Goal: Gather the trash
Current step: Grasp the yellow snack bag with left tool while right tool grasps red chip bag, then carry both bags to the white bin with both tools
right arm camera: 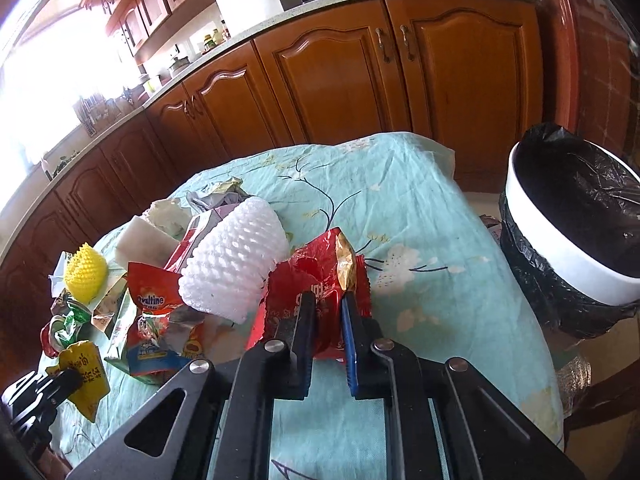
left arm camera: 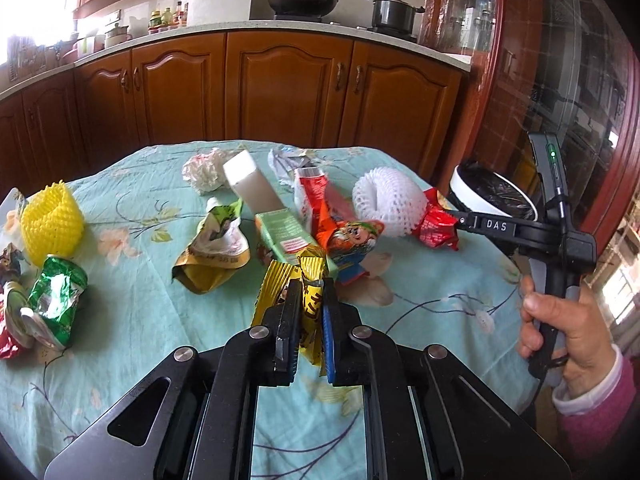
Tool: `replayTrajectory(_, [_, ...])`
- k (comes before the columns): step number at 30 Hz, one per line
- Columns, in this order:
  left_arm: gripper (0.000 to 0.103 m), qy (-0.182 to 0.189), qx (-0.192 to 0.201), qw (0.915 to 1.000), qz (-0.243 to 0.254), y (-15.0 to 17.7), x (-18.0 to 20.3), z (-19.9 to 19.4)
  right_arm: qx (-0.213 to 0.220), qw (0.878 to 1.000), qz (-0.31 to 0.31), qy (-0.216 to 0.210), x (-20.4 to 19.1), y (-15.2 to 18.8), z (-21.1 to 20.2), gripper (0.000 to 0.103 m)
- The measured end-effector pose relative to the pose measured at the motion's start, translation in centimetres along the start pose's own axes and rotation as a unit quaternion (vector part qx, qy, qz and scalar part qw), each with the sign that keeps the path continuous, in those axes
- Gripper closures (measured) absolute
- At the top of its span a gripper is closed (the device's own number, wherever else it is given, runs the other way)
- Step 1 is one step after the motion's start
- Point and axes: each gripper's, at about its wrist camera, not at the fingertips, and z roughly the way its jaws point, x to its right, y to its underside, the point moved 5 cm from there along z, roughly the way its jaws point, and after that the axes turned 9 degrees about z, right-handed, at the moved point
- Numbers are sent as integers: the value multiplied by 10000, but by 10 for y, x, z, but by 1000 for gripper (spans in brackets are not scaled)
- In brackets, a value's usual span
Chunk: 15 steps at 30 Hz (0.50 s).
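Observation:
My left gripper (left arm camera: 311,286) is shut on a crumpled yellow wrapper (left arm camera: 280,284), just above the floral tablecloth (left arm camera: 140,320). The right wrist view has the same yellow wrapper (right arm camera: 86,368) at the lower left, in the left gripper (right arm camera: 68,378). My right gripper (right arm camera: 328,300) is shut on a red foil wrapper (right arm camera: 316,280) beside a white foam fruit net (right arm camera: 232,264). From the left, the right gripper (left arm camera: 460,222) pinches that red wrapper (left arm camera: 434,224), with a hand (left arm camera: 560,320) on its handle. A white-rimmed bin (right arm camera: 560,276) lined with a black bag stands off the table's right edge.
Litter covers the table: a yellow foam net (left arm camera: 50,220), a green foil wrapper (left arm camera: 56,300), a green carton (left arm camera: 288,236), a white box (left arm camera: 252,184), crumpled tissue (left arm camera: 204,172) and an orange Ovaltine packet (right arm camera: 154,300). Wooden cabinets (left arm camera: 280,88) stand behind.

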Motion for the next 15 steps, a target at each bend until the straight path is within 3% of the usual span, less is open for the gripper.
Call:
replayTrajectory(8, [95, 477, 154, 9986, 171, -31, 35, 9, 176, 9998, -3, -89, 14, 2, -36, 91])
replayTrajectory(11, [95, 610, 214, 9976, 250, -40, 48, 11, 421, 9968, -494, 463, 12, 3, -48, 91])
replayTrajectory(15, [95, 738, 241, 9963, 373, -48, 64, 15, 603, 9904, -684, 1041, 27, -1, -55, 91])
